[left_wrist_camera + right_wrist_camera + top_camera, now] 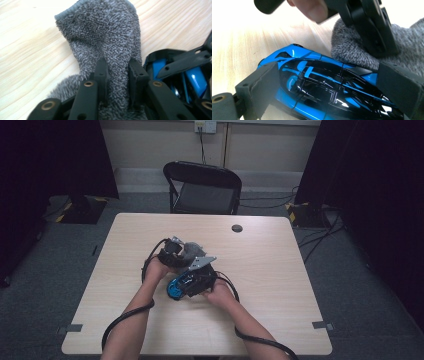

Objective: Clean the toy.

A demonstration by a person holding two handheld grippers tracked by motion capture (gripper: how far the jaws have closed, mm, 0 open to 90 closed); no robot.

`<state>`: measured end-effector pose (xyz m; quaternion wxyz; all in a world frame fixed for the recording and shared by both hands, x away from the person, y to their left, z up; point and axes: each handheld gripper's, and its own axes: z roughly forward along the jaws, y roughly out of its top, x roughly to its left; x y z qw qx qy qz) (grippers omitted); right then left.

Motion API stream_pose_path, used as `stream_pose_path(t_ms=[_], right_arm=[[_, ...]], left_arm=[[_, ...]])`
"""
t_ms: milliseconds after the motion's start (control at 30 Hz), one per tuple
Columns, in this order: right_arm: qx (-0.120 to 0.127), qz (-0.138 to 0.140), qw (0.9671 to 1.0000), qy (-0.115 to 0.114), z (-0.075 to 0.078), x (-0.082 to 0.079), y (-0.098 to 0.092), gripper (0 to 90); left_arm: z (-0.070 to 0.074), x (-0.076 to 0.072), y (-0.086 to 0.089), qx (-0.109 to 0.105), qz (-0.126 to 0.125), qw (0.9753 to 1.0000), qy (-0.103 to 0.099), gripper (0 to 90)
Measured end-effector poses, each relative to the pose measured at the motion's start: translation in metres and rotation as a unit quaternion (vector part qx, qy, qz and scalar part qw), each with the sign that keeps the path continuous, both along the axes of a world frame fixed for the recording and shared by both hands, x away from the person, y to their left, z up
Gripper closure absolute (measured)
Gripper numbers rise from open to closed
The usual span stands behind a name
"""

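Near the middle of the bench point(260, 270), the left gripper point(117, 72) pinches a grey sock point(105, 37) between its 2 jaws; the sock lies flat on the wood. The right gripper point(332, 82) has its jaws on both sides of a blue and black toy car point(322, 87), holding it. The car is just beside the sock and touches its edge.
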<state>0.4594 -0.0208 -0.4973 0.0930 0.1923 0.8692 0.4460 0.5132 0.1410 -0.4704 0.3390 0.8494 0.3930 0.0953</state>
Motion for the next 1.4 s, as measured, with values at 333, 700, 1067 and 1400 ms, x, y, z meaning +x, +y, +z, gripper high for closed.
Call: stream_pose_path(t_ms=[333,700,1067,1400], right_arm=[[-0.001,0.000,1.0000,0.000,0.000,0.000,0.000,4.9],[-0.003,-0.001,1.0000,0.000,0.001,0.000,0.001,4.9],[-0.004,0.000,1.0000,0.001,0.001,0.000,0.001,4.9],[-0.006,0.001,1.0000,0.003,0.001,0.000,0.002,4.9]], left_arm=[[-0.009,-0.005,0.004,-0.022,0.045,0.9987,-0.009,58.0],[-0.011,-0.007,-0.002,-0.008,0.026,0.9996,-0.001,75.7],[-0.008,-0.011,-0.002,0.004,0.023,0.9997,0.000,76.6],[-0.006,-0.017,0.008,0.002,0.020,0.9998,0.010,76.9]])
